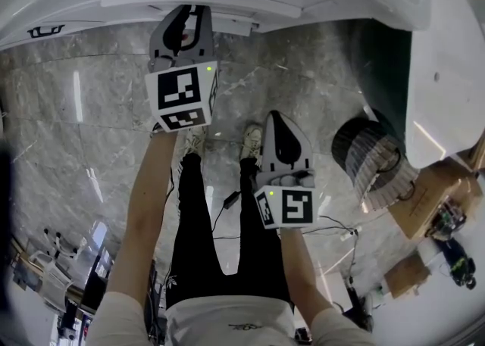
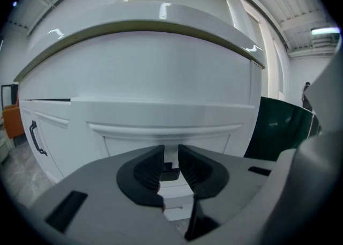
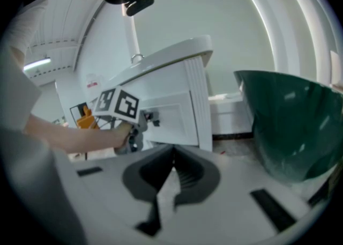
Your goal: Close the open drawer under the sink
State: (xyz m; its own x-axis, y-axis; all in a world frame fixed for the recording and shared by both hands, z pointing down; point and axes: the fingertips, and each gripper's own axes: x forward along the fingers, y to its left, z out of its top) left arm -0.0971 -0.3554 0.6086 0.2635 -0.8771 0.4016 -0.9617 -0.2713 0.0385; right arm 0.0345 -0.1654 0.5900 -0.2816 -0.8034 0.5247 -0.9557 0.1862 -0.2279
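Left claw (image 2: 170, 158): clamped on dark handle (image 2: 171, 173)
Right claw (image 3: 172, 155): together, empty
Drawer (image 2: 161, 118): white, glossy, panelled
Beside it: dark green container (image 2: 278, 126)
Floor (image 1: 76, 148): grey veined marble

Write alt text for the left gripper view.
The left gripper pinches a small dark handle between its two dark jaws, on a white drawer front below a curved white countertop. A white cabinet door with a dark pull stands to the left, a dark green container to the right.
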